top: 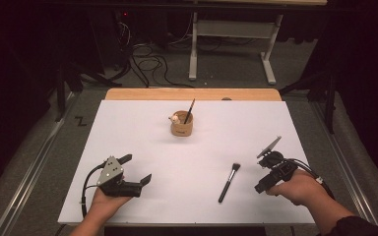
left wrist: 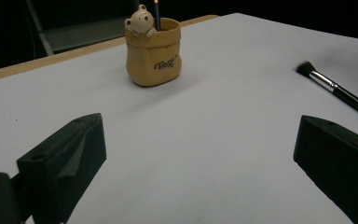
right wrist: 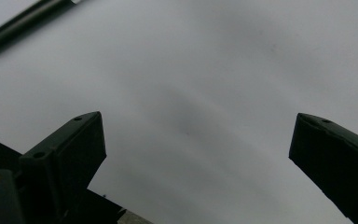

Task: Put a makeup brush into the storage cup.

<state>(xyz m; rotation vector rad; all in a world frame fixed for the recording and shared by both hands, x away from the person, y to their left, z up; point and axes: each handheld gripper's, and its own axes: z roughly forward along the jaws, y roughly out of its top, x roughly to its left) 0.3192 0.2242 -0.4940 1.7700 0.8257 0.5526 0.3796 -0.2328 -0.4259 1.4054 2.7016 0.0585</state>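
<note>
My left gripper [top: 137, 168]: jaws wide apart, holding nothing, low over the bench [top: 138, 137], well to the near left of the cup.
My right gripper [top: 262, 183]: jaws wide apart, holding nothing, just right of the brush, tipped down at the bench.
Brush [top: 229, 182]: lies flat on the bench, near right of the cup, bristles pointing toward the cup.
Cup [top: 182, 124]: tan, with a small bear at its rim, upright at the far middle of the bench, a dark stick standing in it.
</note>
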